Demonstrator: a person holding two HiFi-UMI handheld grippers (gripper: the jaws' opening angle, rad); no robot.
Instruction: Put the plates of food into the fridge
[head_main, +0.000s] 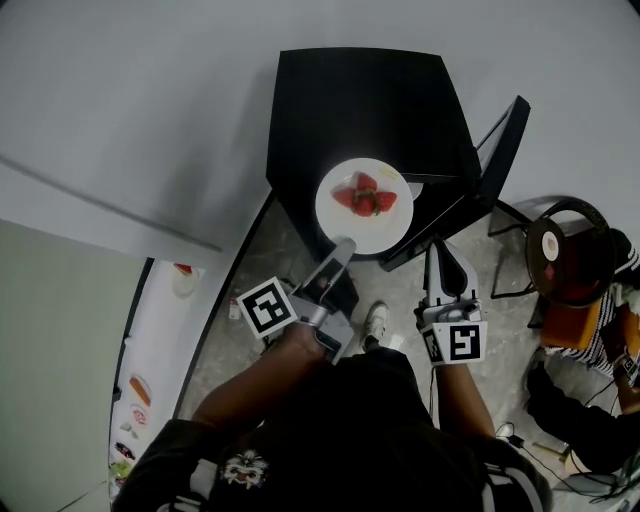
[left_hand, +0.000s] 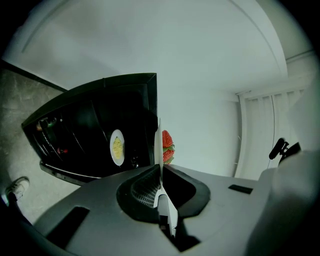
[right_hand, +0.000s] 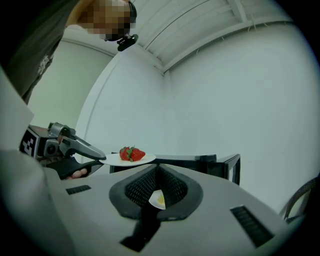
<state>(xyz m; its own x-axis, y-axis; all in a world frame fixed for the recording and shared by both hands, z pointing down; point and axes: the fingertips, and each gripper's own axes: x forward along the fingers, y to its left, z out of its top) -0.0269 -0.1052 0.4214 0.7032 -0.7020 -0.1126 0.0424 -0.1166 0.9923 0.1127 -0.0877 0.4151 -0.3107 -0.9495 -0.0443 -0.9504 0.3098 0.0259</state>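
Left tool clamped on the rim of a white strawberry plate at frame centre, above the open black fridge, right tool pinched narrow beside its door.

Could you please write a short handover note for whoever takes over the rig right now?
Left gripper: shut on the rim of the round white plate of strawberries, held level over the front edge of the black mini fridge.
Right gripper: shut on the round white plate of yellow food, near the fridge's opening.
Fridge door: open.
Done: both plates are in hand; neither is inside yet.
Left: set each plate inside, release, then probably close the door.
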